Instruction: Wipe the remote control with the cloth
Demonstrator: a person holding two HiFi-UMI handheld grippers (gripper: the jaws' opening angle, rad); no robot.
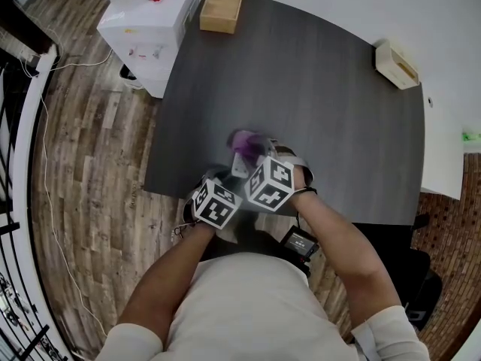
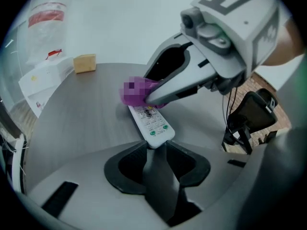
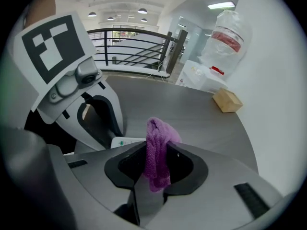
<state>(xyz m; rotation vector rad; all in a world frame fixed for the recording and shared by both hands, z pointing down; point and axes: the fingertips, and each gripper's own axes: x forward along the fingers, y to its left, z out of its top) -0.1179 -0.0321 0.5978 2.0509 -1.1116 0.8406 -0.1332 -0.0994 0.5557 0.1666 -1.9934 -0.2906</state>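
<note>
1. Head view: a dark grey table (image 1: 323, 89) stood on a wood-plank floor (image 1: 90, 149), with a white wall beyond it. A wooden box (image 1: 222, 4) lay at the table's far edge and a pale box (image 1: 397, 64) at its right corner. A water dispenser (image 1: 146, 32) stood just beside the table, and a railing (image 1: 15, 164) ran along the left. Both grippers met over the near edge, with the purple cloth (image 1: 244, 140) just above them.
2. Left gripper view: the left gripper (image 2: 154, 145) had its jaws nearly together, clamped on the near end of the white remote (image 2: 151, 121). The remote reached out over the tabletop. The right gripper (image 2: 158, 92) pressed the cloth onto the remote's far end.
3. Right gripper view: its jaws were closed on the cloth, which stuck up between them in a fold. The remote's end showed just left of it. Ceiling lights (image 3: 142, 11) hung beyond the railing.
</note>
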